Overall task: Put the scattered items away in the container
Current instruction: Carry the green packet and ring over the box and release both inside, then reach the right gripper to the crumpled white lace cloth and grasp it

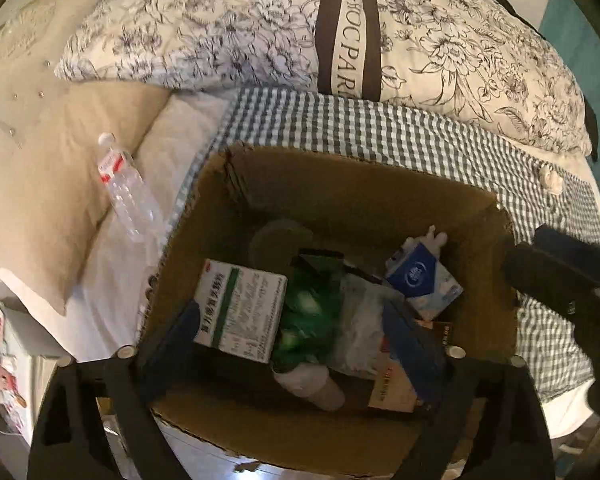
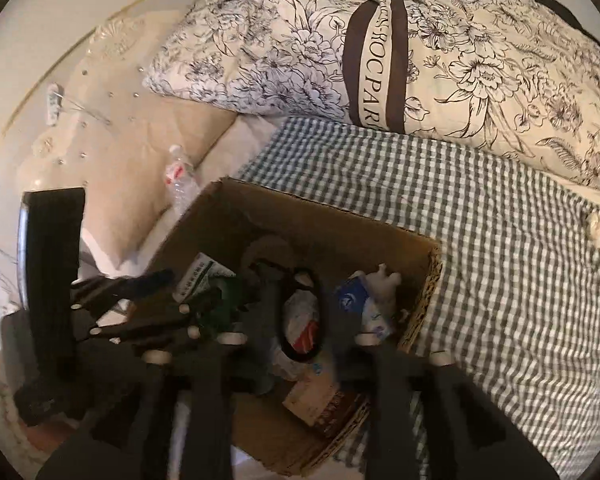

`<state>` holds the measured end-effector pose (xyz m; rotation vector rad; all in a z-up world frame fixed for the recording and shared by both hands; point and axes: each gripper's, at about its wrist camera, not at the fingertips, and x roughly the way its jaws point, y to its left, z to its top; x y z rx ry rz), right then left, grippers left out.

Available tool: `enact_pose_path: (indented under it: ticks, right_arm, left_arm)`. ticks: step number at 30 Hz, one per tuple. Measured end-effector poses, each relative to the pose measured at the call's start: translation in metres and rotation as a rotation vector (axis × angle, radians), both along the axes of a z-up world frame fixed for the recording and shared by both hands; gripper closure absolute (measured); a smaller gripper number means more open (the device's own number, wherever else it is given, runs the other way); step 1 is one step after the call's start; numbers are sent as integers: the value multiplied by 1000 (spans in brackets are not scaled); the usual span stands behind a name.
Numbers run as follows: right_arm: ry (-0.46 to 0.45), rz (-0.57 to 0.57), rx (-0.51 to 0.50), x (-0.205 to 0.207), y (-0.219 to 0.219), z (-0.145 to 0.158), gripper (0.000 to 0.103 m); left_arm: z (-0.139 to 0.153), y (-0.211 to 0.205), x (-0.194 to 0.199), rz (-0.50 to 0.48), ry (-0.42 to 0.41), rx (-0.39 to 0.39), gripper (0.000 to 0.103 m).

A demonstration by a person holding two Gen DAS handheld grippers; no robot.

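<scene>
Both grippers are hanging over the cardboard box (image 1: 380,184), pointing steeply down into it. The left gripper (image 1: 296,344) is standing with its jaws spread wide and nothing pressed between them; the white-and-green medicine box (image 1: 240,312) and the green wrapper (image 1: 312,316) are lying loose below. The right gripper (image 2: 300,316) is holding its jaws partly apart over the pile. A black loop (image 2: 308,312), perhaps a hair tie, is sitting between its fingers, and I cannot tell whether it is caught on a finger or already lying on the heap.

Most of the job looks done. The box is already carrying the medicine box, the wrapper, a blue tissue pack (image 1: 424,280), a white cup (image 1: 316,388) and some flat cartons. Left outside, as far as I can see, are the clear water bottle (image 1: 126,188), lying beside the box's left wall against the beige pillow (image 1: 60,184), and a small crumpled white wad (image 1: 550,180) out on the checked sheet (image 2: 480,240), well apart from the box.

The box walls are standing high around both sets of fingers, so lifting clear before swinging sideways seems wise. The two grippers are crowding each other, the left one's frame filling the right camera's left side. The floral duvet (image 2: 420,48) is bounding the far side; the checked sheet to the right is lying open.
</scene>
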<state>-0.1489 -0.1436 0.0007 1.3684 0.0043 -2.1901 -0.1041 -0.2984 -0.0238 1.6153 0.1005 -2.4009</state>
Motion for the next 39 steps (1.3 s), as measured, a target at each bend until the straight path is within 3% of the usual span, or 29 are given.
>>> enact_pose_path:
  ticks: [8, 18, 29, 34, 39]
  right_arm:
    - [64, -63, 27, -14, 16, 21, 48]
    - [98, -175, 31, -23, 76, 37, 43]
    - [91, -303, 32, -51, 213, 28, 34]
    - [96, -351, 32, -74, 279, 13, 14]
    - [114, -382, 61, -100, 321, -5, 14]
  left_arm:
    - [7, 3, -17, -2, 18, 48, 8]
    - [21, 67, -52, -78, 31, 36, 7]
    - [6, 186, -102, -106, 34, 51, 4]
    - [-13, 232, -137, -70, 40, 50, 3]
    - [-32, 257, -169, -51, 17, 39, 3]
